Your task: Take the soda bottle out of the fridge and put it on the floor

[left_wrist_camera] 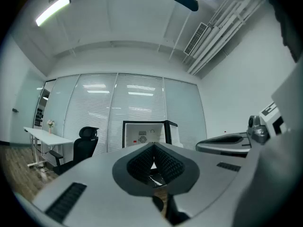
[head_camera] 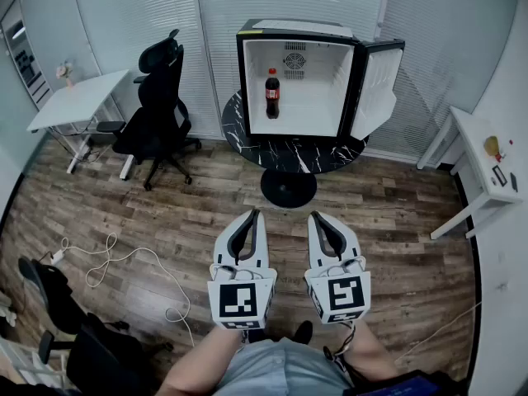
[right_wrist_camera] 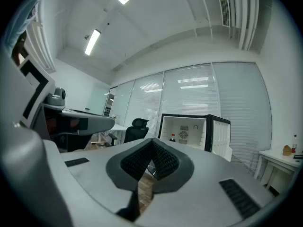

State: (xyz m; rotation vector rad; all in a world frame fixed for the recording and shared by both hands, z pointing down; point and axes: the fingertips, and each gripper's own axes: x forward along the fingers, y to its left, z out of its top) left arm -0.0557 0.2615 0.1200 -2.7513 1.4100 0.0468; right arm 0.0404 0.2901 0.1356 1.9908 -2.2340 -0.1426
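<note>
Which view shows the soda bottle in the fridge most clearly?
The head view: the soda bottle stands upright inside the open fridge. The right gripper view shows it only as a tiny speck; in the left gripper view the jaws hide nearly all of it.

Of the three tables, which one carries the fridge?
The round black marbled table at centre, under the open fridge; the left desk and right desk are white, off to the sides.

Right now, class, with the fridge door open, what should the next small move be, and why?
Probably walk closer to the fridge: its door is already open, the soda bottle stands upright inside, and the left hand-held gripper and right hand-held gripper, both shut, are well short of it.
</note>
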